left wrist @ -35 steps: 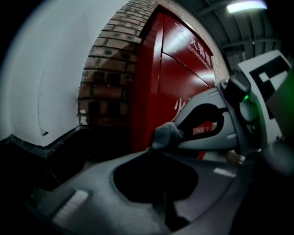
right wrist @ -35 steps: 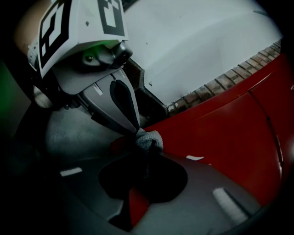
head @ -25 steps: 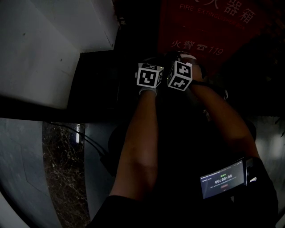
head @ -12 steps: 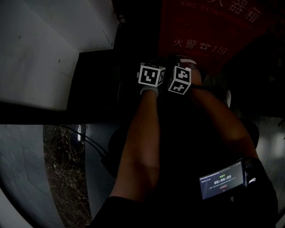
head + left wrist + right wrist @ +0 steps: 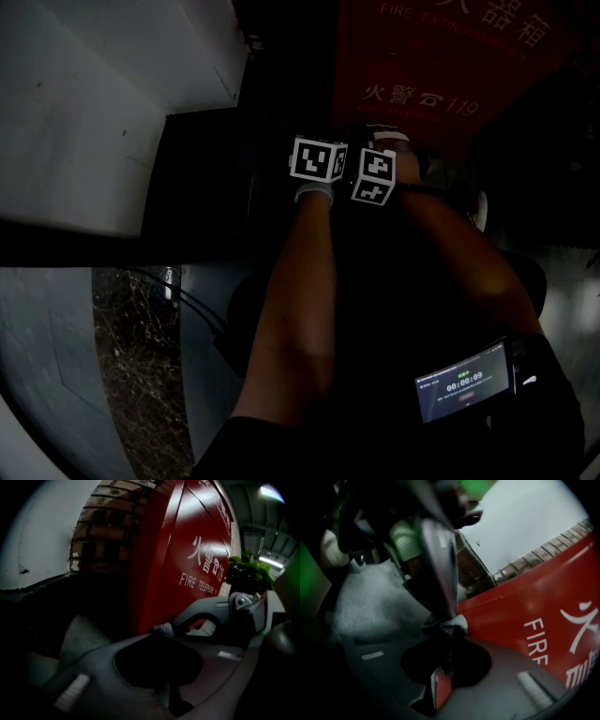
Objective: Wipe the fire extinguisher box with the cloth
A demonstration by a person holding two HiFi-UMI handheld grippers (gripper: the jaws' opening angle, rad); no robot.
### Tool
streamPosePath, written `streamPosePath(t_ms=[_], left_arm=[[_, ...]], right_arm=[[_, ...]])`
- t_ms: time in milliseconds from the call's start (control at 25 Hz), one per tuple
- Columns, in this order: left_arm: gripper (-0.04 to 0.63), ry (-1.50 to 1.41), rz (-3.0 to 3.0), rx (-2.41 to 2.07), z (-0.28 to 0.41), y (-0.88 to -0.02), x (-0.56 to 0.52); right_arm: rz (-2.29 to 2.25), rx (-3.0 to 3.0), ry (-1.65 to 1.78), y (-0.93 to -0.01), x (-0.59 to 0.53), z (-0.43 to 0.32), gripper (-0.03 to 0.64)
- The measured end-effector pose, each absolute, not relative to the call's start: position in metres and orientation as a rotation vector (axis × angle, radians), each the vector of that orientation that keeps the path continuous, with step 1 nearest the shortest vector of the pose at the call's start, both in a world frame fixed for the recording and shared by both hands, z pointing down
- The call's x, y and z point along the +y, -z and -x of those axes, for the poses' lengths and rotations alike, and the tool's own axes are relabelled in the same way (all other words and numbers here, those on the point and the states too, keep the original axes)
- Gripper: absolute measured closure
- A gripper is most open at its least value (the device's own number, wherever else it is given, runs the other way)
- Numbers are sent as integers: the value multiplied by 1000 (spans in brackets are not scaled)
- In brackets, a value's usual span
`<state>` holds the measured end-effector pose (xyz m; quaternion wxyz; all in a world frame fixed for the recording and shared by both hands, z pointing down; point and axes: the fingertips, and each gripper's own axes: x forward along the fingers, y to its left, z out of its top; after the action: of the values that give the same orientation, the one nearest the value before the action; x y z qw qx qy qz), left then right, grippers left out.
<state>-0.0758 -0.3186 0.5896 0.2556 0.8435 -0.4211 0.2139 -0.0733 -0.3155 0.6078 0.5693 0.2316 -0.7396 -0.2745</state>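
The red fire extinguisher box (image 5: 441,56) fills the top of the head view, with white lettering on its front (image 5: 201,559) (image 5: 543,616). My two grippers meet tip to tip just below it, their marker cubes side by side. A small tuft of grey cloth (image 5: 453,624) (image 5: 164,630) shows where the tips meet, against the box's lower edge. My right gripper (image 5: 447,634) (image 5: 375,173) is shut on the cloth. The jaws of my left gripper (image 5: 164,632) (image 5: 317,159) are closed at the same tuft. The rest of the cloth is hidden in the dark.
A white wall (image 5: 94,103) and bare brick (image 5: 108,531) stand left of the box. A green potted plant (image 5: 246,573) is beyond the box's far side. Grey floor and a speckled strip (image 5: 131,356) lie below. A small lit screen (image 5: 464,382) sits at the person's right side.
Both grippers have stayed together below the box. The right gripper's cube has tilted and shifted slightly; the left has hardly moved.
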Motion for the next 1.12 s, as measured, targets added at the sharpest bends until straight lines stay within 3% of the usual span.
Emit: streamPosePath(t_ms=[360,1120], left_arm=[[592,-481,-2487,-1248,57,-493,-316],[592,25,-2785,-1494,45,-226,-307]], right_arm=[[-602,-1743,731,-541,-303,51,583],[-1048,-1698,1156,-237,-295,18,583]])
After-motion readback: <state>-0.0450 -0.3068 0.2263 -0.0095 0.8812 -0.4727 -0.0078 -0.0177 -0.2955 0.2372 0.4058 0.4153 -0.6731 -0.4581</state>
